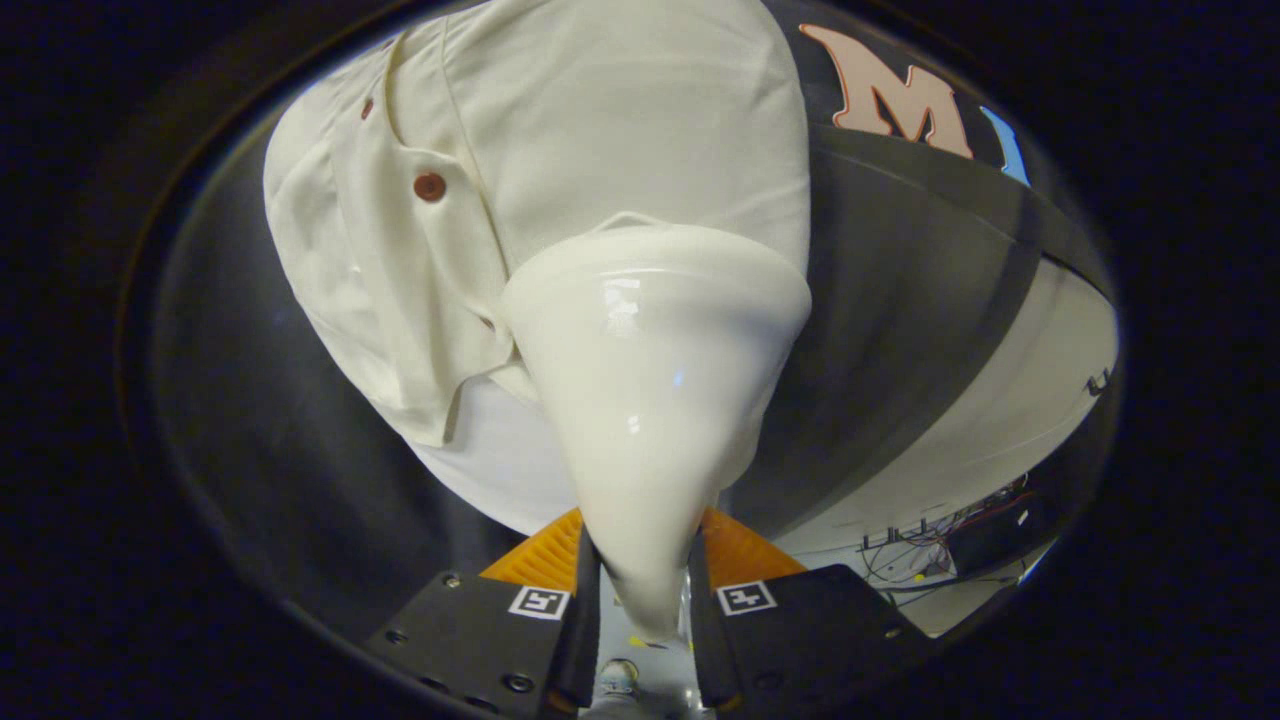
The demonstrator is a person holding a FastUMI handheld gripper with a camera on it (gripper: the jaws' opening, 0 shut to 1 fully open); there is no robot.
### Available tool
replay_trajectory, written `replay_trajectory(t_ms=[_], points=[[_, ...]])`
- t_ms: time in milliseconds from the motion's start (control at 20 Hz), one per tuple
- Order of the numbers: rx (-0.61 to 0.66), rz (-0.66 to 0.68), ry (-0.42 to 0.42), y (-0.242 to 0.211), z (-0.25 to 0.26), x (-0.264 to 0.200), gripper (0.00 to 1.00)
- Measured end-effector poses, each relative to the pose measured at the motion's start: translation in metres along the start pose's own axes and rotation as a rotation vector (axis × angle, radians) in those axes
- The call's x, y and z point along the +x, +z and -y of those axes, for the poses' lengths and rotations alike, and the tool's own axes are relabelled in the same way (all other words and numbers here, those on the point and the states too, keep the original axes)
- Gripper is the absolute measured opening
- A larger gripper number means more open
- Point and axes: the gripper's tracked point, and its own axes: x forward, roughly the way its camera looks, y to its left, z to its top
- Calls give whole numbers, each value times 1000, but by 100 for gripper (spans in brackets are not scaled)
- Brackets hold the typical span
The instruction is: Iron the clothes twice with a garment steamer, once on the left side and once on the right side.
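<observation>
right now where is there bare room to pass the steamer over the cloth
The gripper is shut on the garment steamer, whose head covers the shirt mid-panel. Free cloth lies above the head and between the button placket and the steamer. It is crowded at the folded hem beside the steamer.

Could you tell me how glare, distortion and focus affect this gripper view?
Gripper view: glare streaks the steamer clamped in the gripper; fisheye bends the shirt and the wall behind; the button stays sharp.
</observation>
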Motion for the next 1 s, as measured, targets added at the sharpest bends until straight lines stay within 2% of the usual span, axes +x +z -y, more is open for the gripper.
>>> replay_trajectory(t_ms=[200, 550, 1000], points=[[-4, 14, -65, -13, 11, -5, 39], [21, 24, -74, -40, -1, -30, 39], [91, 129, -107, -32, -12, -100, 39]])
